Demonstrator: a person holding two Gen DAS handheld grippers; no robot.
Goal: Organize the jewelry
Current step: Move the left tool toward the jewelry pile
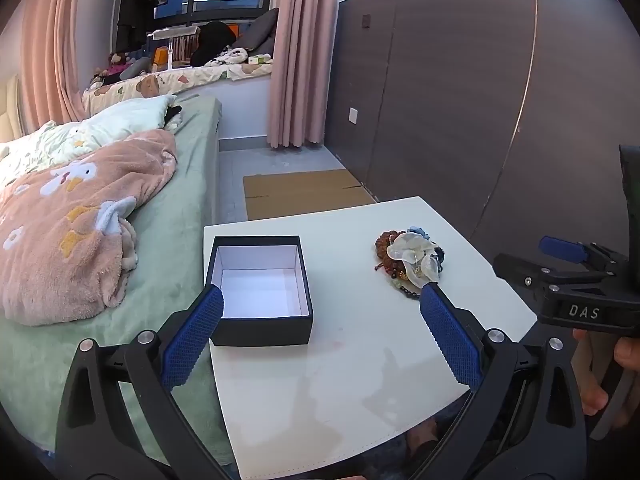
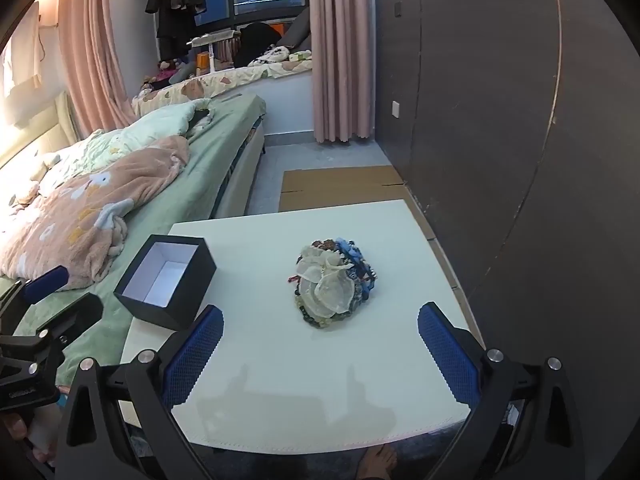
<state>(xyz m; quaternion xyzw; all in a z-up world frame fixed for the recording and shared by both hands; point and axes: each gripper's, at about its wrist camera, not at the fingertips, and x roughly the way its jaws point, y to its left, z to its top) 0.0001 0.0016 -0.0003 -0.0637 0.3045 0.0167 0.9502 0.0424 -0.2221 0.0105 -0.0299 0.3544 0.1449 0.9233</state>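
A heap of jewelry point(image 1: 410, 261) point(image 2: 334, 282), bead bracelets under pale sheer pouches, lies on the white table point(image 1: 352, 364) point(image 2: 308, 368). An open black box point(image 1: 260, 286) point(image 2: 166, 280) with a white inside stands empty at the table's left edge. My left gripper point(image 1: 320, 300) hovers open over the near part of the table, the box by its left finger and the heap just beyond its right finger. In the right wrist view my right gripper point(image 2: 320, 316) is open too, nothing between its fingers, with the heap a little ahead of it.
A bed point(image 1: 176, 208) with a pink blanket point(image 1: 76, 220) runs along the table's left side. Flat cardboard point(image 1: 304, 192) lies on the floor beyond the table. A dark wardrobe wall point(image 1: 460, 112) stands to the right. A bare foot point(image 2: 378, 462) shows under the near edge.
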